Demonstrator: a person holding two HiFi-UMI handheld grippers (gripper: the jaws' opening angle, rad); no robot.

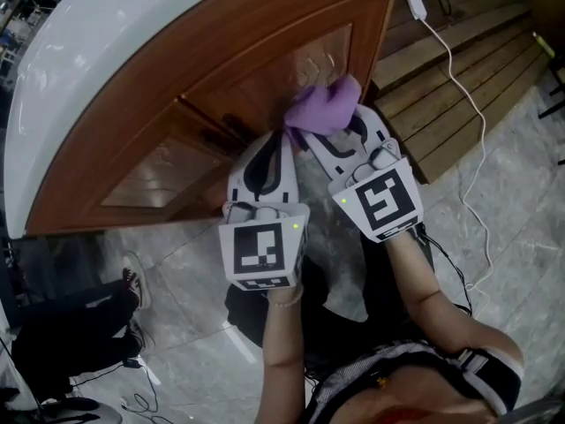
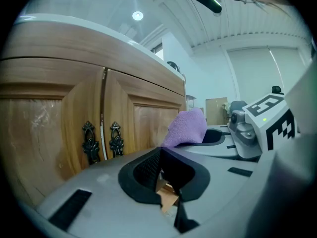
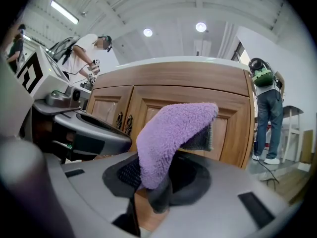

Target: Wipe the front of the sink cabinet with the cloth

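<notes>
Cabinet front (image 1: 265,51) filled the 10-to-12 o'clock stretch of the head view, under a white countertop (image 1: 106,42). The dark metal door handles (image 2: 101,142) sat where the two doors meet, at about 9 o'clock in the left gripper view.

Next along, the left gripper (image 1: 272,144) had its jaws pressed together with nothing in them. It pointed at the doors near the handles, pretty much along for the ride.

Just right of it was the purple cloth (image 1: 325,109), bunched at the nose of the right gripper (image 1: 334,138), which was clamped down on one end of it. So the right hand was obviously the working one.

In the right gripper view the cloth (image 3: 173,133) ran up out of the jaws with its long axis roughly 7 to 1 o'clock. Its loose end flopped over toward 2 o'clock and pointed at the right door panel (image 3: 233,128).

The door sat dead ahead at 12 o'clock from that gripper, close. I honestly couldn't tell if the cloth was actually touching the wood. My guess is it needed a push forward to flatten that loose end on the panel, then sweeps across.

Far right, at 2 o'clock in the head view, a white cable (image 1: 468,104) trailed over some wooden decking (image 1: 459,69), well clear of the action.
</notes>
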